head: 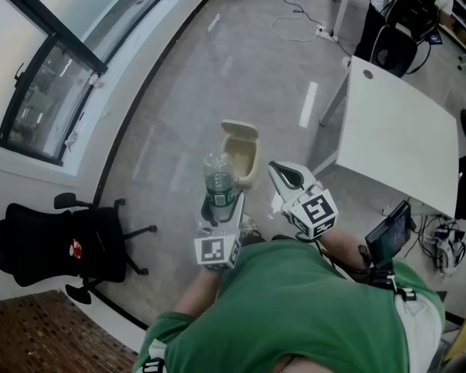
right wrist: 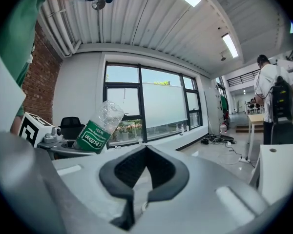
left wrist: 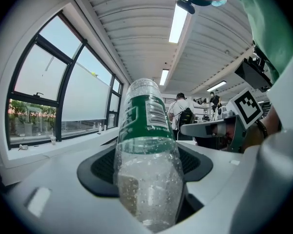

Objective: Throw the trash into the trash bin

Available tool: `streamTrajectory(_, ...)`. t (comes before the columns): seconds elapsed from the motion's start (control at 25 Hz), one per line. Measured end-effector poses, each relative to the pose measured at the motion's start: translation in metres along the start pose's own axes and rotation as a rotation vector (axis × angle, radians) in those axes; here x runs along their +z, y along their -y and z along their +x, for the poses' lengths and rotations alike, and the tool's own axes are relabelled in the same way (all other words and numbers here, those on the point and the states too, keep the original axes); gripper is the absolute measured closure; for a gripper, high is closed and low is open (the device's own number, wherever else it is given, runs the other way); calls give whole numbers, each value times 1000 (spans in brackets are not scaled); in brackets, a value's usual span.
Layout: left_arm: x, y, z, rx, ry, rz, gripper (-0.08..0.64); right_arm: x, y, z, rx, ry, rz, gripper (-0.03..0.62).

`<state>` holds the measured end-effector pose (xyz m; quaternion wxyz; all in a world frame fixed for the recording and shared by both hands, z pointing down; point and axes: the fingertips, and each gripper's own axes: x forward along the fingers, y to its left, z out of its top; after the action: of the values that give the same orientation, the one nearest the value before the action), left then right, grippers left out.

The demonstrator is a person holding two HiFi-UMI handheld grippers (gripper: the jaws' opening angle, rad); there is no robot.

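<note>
Underfoot and ahead: bare grey floor of a big open room, window wall along its left edge. Right side: white table, bare top, near corner well apart from the bin. Near left: black office chair against the wall, out of the path.

Standing on the floor straight ahead, between the lines of both grippers: beige trash bin, lid apparently tipped up at the far side, mouth showing.

Left gripper: spread wide and clamped on a clear plastic bottle with a green label, pads pressing its lower body. Long axis roughly upright, leaning a little, free end poking up above the jaws. From the head view, just short of the bin's near rim, not over the mouth yet.

Right gripper: closed up, pads together, nothing in it, about level with the left one.

Judgement: left is the working hand. Carry forward until the bottle is above the opening, then release. Risk: upright bottle clipping the raised lid or bouncing off the rim.
</note>
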<state>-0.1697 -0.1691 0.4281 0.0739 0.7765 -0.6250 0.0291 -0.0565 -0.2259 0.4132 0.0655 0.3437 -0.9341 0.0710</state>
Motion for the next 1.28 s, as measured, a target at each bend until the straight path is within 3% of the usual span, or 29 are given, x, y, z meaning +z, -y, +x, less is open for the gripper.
streamTrajectory(0.48,-20,-70,27,-72,-43,-13,222,-13,-12,78,-62,-52,-22,589)
streamTrajectory(1.28,-55,-99,56,-78,-153,-9,222,-33,7,131,-43,-117,-16,589)
